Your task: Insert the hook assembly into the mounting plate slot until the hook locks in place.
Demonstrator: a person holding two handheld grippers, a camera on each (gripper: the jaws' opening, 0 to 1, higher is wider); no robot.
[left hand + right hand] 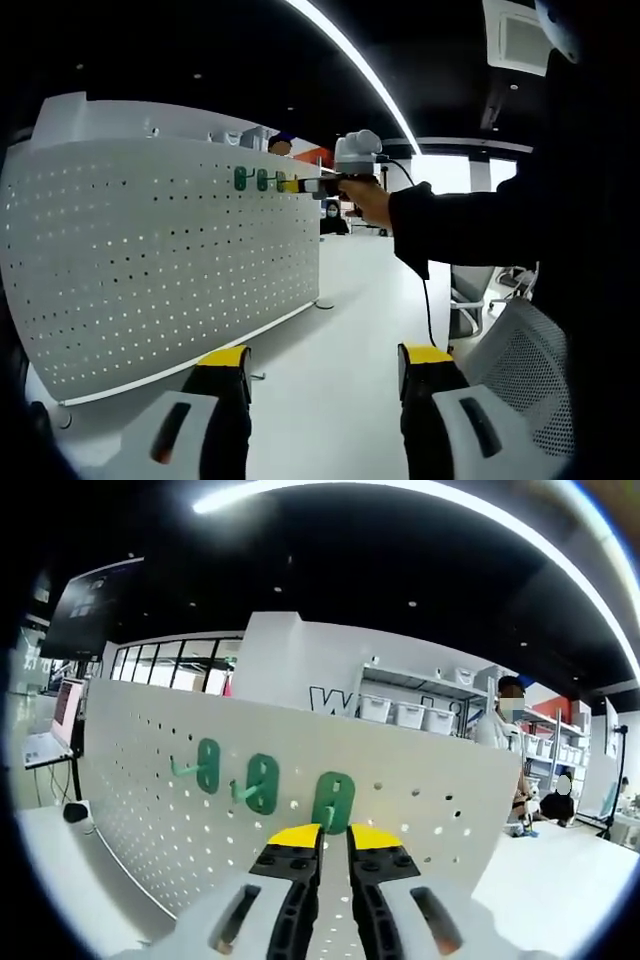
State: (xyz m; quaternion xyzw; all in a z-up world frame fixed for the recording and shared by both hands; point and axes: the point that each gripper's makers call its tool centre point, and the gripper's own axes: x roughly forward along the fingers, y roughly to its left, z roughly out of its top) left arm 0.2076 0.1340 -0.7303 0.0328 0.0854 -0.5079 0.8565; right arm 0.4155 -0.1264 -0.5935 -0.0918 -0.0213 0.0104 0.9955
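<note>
A white pegboard (pixel 150 780) stands upright on the white table, also seen from the side as the pegboard (pixel 160 260). Three green hooks sit in a row on it: the left hook (pixel 207 765), the middle hook (pixel 260 783) and the right hook (pixel 333 798). My right gripper (pixel 335 838) is shut on the right hook's prong, with the hook's back plate against the board. In the left gripper view the right gripper (pixel 312 185) reaches the board's top edge beside the green hooks (pixel 262 180), held by a hand (pixel 366 200). My left gripper (pixel 325 358) hangs open over the table, holding nothing.
The white table (pixel 340 300) runs on past the board. A mesh chair (pixel 520 350) stands at the right, and a cable (pixel 428 300) hangs from the person's sleeve. Shelves with bins (pixel 410 715), a monitor (pixel 68 705) and seated people lie behind the board.
</note>
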